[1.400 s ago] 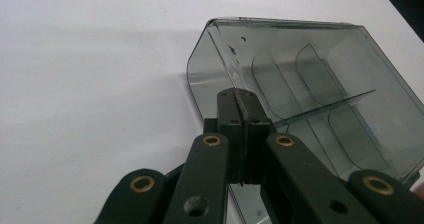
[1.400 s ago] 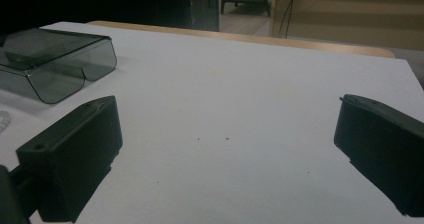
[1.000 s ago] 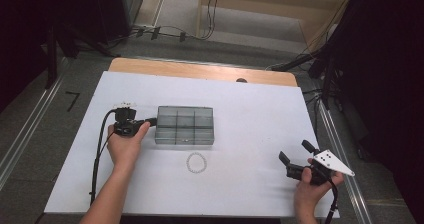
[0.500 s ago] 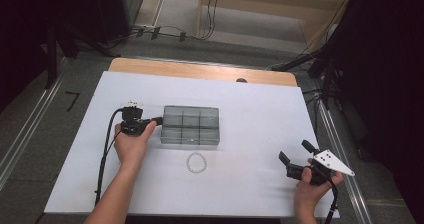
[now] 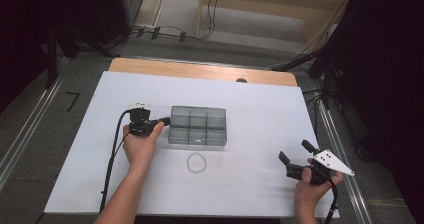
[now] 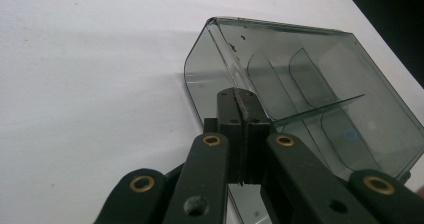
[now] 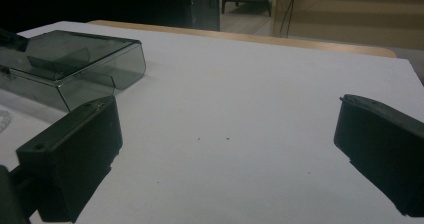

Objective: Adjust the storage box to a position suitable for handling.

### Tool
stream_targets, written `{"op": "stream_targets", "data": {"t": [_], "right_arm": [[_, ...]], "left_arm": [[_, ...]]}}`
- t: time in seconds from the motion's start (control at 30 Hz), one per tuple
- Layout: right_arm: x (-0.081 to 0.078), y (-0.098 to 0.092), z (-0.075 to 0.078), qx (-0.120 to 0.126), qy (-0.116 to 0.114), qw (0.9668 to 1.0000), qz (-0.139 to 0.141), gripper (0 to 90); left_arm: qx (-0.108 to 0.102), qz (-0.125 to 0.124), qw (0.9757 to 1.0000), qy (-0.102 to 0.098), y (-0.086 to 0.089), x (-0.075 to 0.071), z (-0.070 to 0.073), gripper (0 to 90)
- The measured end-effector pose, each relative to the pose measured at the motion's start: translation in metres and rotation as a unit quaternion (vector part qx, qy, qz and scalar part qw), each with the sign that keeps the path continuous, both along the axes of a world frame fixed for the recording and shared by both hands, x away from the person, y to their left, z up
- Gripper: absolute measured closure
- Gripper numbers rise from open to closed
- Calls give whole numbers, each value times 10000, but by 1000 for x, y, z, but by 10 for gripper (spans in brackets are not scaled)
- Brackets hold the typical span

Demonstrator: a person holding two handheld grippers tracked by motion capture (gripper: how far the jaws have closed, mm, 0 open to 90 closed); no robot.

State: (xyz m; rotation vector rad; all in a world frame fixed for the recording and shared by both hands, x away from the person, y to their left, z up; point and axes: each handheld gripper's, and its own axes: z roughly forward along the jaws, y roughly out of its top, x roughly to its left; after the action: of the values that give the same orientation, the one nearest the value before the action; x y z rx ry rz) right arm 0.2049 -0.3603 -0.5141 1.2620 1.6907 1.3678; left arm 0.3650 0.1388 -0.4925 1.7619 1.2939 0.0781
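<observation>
Smoky clear plastic organiser box [image 5: 198, 126] sits mid-frame on our white bench [image 5: 260, 109]. Our left claw [image 5: 165, 120] pinches its left-end wall; our right claw [image 5: 292, 157] waits wide at lower right. The bead bracelet [image 5: 196, 162] lies outside the box, unplaced.

Your high view is evenly lit from overhead: the white table [image 5: 250, 109] reads bright, while the room around it drops to near black at both sides. Shadows are soft and short. In your left gripper view the smoky plastic box [image 6: 310, 84] is fairly sharp, but the close jaws blur and the table washes out pale. Your right gripper view is dimmer, grainy, its near jaws out of focus against a dark background
</observation>
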Motion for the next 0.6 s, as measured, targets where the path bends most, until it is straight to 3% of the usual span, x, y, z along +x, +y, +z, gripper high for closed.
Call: {"op": "stream_targets", "data": {"t": [0.6], "right_arm": [[1,0,0,-8,4,10000,8,0]], "left_arm": [[-148,198,9996,-150,-15,-9,-2,896]]}}
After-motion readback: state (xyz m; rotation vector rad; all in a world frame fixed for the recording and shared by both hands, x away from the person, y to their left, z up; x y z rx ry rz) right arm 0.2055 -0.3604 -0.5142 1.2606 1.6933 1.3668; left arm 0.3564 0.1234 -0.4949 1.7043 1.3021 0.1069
